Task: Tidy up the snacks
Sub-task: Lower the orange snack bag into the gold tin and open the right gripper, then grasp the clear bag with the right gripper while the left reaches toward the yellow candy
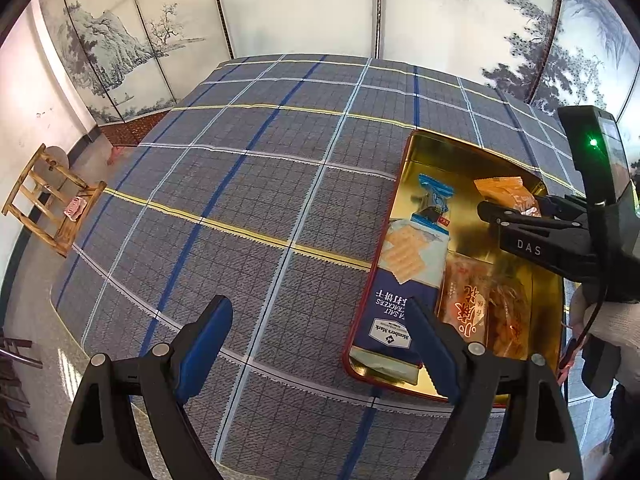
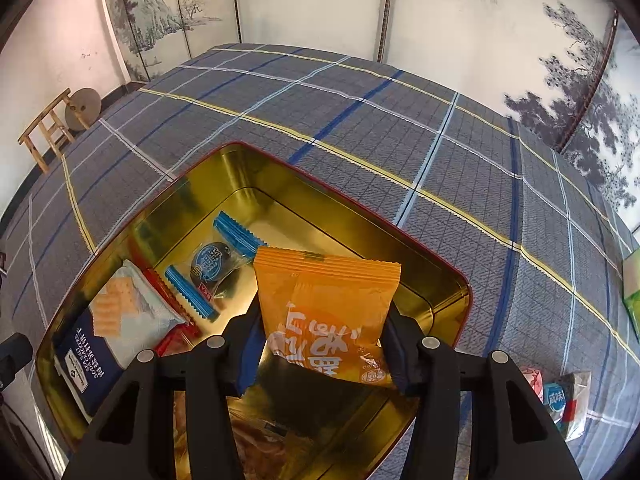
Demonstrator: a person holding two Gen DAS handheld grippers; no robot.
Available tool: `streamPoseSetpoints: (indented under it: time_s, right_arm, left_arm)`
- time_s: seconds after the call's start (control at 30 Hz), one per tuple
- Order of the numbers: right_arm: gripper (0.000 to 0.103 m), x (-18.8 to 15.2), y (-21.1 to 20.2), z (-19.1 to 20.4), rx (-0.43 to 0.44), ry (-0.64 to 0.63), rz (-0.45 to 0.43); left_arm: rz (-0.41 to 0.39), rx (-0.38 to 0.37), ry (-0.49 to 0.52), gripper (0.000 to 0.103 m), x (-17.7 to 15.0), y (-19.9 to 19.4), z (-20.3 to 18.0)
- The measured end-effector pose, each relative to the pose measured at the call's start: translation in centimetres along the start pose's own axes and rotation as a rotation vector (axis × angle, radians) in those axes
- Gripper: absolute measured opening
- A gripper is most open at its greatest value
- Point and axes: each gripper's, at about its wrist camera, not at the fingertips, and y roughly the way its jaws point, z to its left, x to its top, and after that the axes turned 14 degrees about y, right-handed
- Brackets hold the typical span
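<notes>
Right gripper (image 2: 320,354) fingers clamp the orange foil snack packet (image 2: 326,312) above the gold-lined red-rimmed tin (image 2: 456,284), not yet released. Inside: blue cracker pack (image 2: 116,332), blue-ended sweet (image 2: 214,266). Left gripper (image 1: 320,352) spread, holding nothing. Small wrapped snacks (image 2: 568,400) remain at the surface's right edge.

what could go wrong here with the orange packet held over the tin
1. The right gripper pinches only the lower part of the orange packet, so the soft bag may flop or slip as it opens, landing askew.
2. It hangs over the blue-wrapped snack in the gold tin; dropped there, it could pile up rather than lie flat.
3. The open left gripper sits close beside the tin's near corner and might nudge it.
</notes>
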Motion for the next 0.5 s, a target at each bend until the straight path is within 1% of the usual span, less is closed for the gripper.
streamPoseSetpoints:
  time_s: [0.17, 0.2, 0.27, 0.5]
  right_arm:
    - [0.055, -0.1, -0.2, -0.1, -0.002, 0.005, -0.005]
    - [0.058, -0.1, -0.3, -0.1, 0.003, 0.005, -0.008]
    - [0.060, -0.1, -0.5, -0.2, 0.004, 0.011, -0.015]
    - [0.061, -0.2, -2.1, -0.2, 0.044, 0.023, -0.033]
  left_arm:
    - [0.004, -0.009, 0.009, 0.086, 0.0, 0.0, -0.6]
    - [0.007, -0.008, 0.011, 0.086, 0.0, 0.0, -0.7]
    - [0.009, -0.009, 0.014, 0.086, -0.1, 0.0, -0.8]
    - [0.011, -0.007, 0.025, 0.086, 0.1, -0.2, -1.4]
